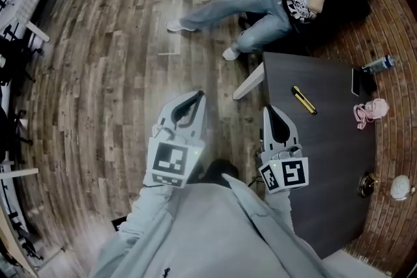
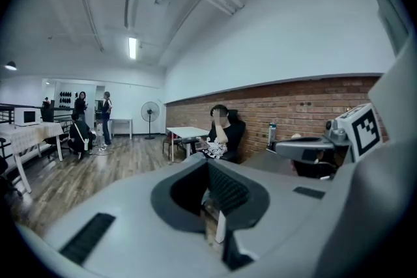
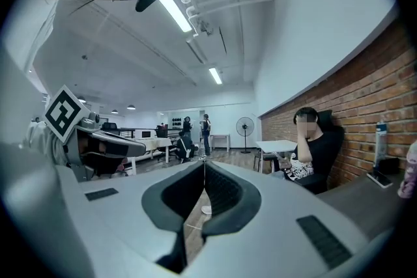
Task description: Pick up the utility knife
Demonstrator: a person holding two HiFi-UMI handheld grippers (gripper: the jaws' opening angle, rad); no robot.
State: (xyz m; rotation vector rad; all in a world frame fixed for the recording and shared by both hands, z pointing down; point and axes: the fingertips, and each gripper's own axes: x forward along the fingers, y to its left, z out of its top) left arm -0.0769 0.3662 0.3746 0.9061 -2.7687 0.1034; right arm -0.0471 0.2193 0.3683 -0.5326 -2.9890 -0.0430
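Observation:
A yellow and black utility knife point(image 1: 303, 99) lies on the dark table point(image 1: 326, 159) at the right of the head view. My right gripper point(image 1: 269, 111) hangs over the table's near left edge, a little short of the knife, jaws shut and empty. My left gripper point(image 1: 197, 96) is over the wooden floor left of the table, also shut with nothing in it. In the left gripper view the shut gripper point(image 2: 208, 163) points into the room, with the right gripper point(image 2: 313, 148) beside it. The knife shows in neither gripper view.
A seated person point(image 1: 287, 0) stretches legs out beyond the table's far end. On the table's far right lie a phone point(image 1: 362, 83), a water bottle point(image 1: 379, 63), a pink thing point(image 1: 370, 110) and a round white item point(image 1: 400, 187). A brick wall point(image 3: 365, 94) runs along the table.

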